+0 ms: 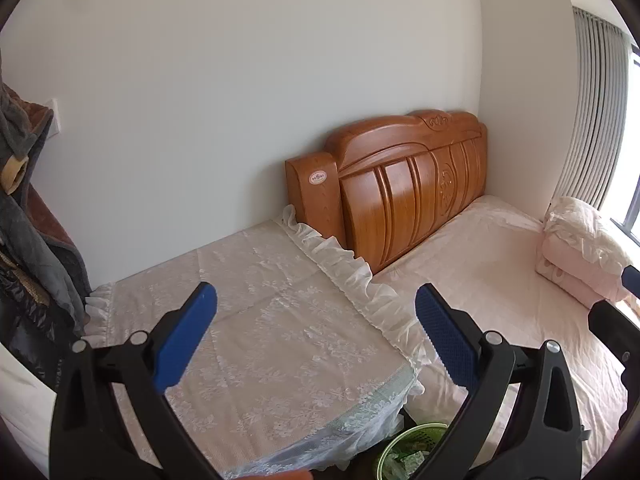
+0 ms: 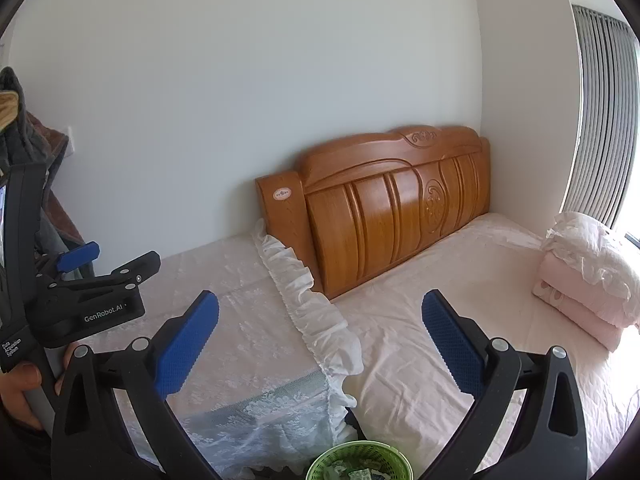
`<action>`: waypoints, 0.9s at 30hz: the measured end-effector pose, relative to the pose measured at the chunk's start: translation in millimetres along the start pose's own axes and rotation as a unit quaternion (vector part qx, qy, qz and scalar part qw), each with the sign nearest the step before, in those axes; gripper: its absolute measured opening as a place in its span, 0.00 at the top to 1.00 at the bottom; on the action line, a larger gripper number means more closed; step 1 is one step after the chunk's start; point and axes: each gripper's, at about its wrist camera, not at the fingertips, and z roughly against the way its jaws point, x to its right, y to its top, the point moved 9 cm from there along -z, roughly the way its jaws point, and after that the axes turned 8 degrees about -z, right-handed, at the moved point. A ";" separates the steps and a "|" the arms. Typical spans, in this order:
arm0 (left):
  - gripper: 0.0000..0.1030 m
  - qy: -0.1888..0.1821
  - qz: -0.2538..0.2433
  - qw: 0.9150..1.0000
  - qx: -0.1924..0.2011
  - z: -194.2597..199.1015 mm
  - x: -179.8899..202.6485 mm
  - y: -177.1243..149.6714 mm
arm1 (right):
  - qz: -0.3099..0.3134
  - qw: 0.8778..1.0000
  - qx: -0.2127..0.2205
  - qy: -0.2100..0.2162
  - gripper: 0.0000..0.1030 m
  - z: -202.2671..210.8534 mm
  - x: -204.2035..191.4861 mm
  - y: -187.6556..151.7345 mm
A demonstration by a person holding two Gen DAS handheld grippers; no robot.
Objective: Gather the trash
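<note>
Left wrist view: left gripper (image 1: 316, 308) hanging wide apart, gripping nothing, over the lace-covered worktop (image 1: 256, 300); green trash basket (image 1: 412, 450) sitting just below and between its fingers. Right wrist view: right gripper (image 2: 320, 314) also gaping wide, empty; basket (image 2: 360, 460) lying directly beneath it, bed (image 2: 460, 312) stretching ahead.

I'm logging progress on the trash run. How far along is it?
Done: the green basket between bed and lace-covered table already holds scraps. In hand: nothing; the left gripper and right gripper are open and empty. Left: no loose trash shows on the bed or table.
</note>
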 end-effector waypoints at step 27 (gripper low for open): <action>0.08 -0.010 0.001 1.000 -0.011 -8.2 5.4 -1.7 | -0.012 1.000 -0.004 -0.002 0.02 -0.7 7.7 0.3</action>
